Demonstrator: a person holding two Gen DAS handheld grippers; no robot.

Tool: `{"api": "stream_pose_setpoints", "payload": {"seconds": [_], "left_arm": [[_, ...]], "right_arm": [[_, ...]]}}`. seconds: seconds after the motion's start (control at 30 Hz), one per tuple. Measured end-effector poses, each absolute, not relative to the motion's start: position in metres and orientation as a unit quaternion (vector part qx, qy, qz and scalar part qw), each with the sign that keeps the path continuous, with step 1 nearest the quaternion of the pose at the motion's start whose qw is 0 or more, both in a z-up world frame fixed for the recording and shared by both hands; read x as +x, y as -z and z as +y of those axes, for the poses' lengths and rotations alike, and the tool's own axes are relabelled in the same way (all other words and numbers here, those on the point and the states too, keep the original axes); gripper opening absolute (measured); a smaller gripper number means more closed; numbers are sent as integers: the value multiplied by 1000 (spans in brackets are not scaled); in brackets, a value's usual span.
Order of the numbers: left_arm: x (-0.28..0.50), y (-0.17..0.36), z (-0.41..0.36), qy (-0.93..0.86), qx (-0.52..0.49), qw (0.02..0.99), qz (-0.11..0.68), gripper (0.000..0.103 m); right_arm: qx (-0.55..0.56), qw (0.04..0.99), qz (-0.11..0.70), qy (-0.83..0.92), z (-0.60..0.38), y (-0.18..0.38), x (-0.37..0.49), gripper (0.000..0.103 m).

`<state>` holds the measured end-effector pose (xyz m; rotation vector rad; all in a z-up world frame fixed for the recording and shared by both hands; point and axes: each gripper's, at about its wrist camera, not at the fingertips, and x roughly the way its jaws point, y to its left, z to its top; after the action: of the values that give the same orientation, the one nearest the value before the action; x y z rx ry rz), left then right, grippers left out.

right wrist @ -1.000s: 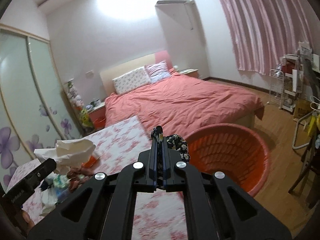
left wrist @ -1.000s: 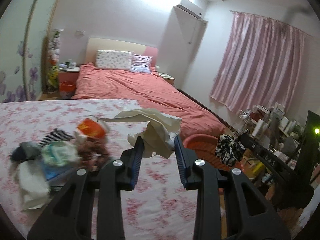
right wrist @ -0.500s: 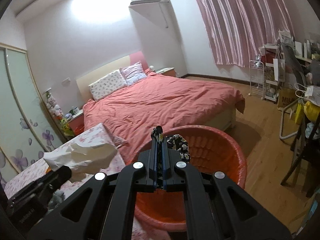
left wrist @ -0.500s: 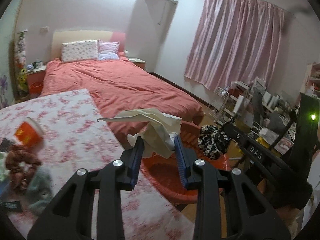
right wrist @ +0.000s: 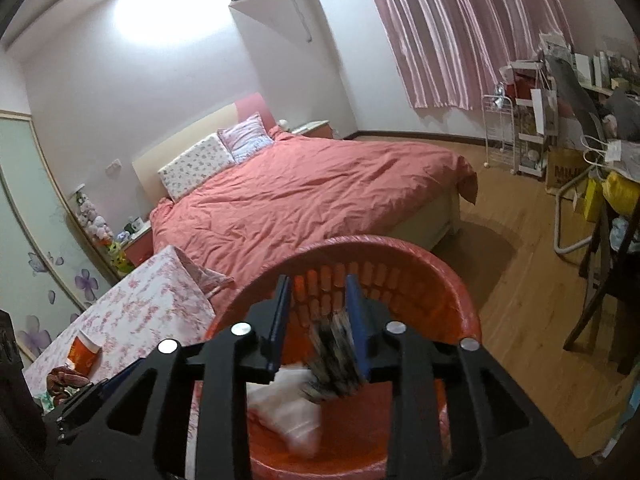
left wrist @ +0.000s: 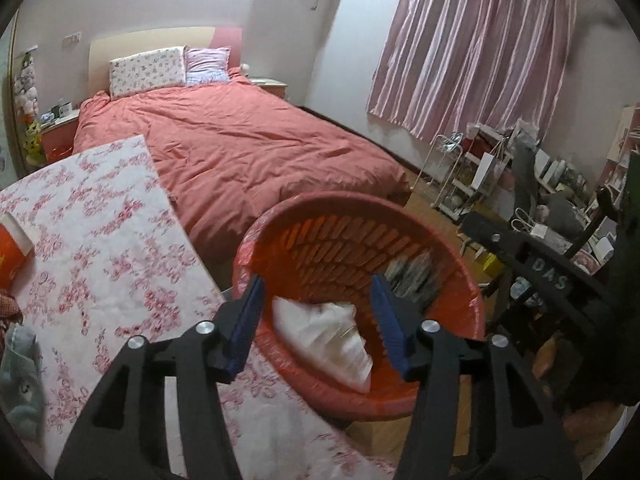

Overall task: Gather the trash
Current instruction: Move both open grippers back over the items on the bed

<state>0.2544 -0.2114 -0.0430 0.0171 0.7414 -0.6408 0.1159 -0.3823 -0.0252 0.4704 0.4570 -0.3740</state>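
Observation:
An orange plastic basket [left wrist: 452, 252] stands on the floor beside a floral-cloth table [left wrist: 100, 216]. My left gripper [left wrist: 318, 314] is open over the basket, with white crumpled paper [left wrist: 324, 332] blurred below it inside the basket. My right gripper [right wrist: 318, 312] is open over the same basket [right wrist: 436, 280]. A black-and-white patterned cloth [right wrist: 334, 360] is blurred just below its fingers, apart from them. It also shows in the left wrist view [left wrist: 408, 272]. The white paper [right wrist: 288, 412] lies under it.
More trash stays on the table: an orange paper cup [left wrist: 12, 248], a grey item [left wrist: 20, 372] and a brown scrap [right wrist: 64, 378]. A red bed [left wrist: 248, 152] lies behind. A cluttered rack [right wrist: 532, 136] and a chair [right wrist: 604, 288] stand at right.
Both grippers swung from the table to above the basket and opened. The white paper left the left gripper and the patterned cloth left the right one; both are dropping into the basket.

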Motion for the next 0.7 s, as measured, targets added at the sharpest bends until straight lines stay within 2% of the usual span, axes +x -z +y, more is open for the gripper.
{"api": "stream_pose_setpoints", "payload": {"seconds": [0.07, 0.2, 0.4, 0.7], "left_arm": [[255, 43, -202, 297, 9, 885, 359, 61], [250, 41, -182, 275, 12, 892, 358, 68], [229, 27, -133, 229, 15, 908, 352, 72], [195, 11, -18, 123, -12, 932, 342, 76]], "right_arm": [[229, 927, 225, 194, -380, 25, 110, 38], [220, 926, 233, 200, -375, 20, 107, 38], [196, 934, 238, 183, -348, 6, 101, 38], [164, 946, 257, 111, -277, -6, 106, 38]]}}
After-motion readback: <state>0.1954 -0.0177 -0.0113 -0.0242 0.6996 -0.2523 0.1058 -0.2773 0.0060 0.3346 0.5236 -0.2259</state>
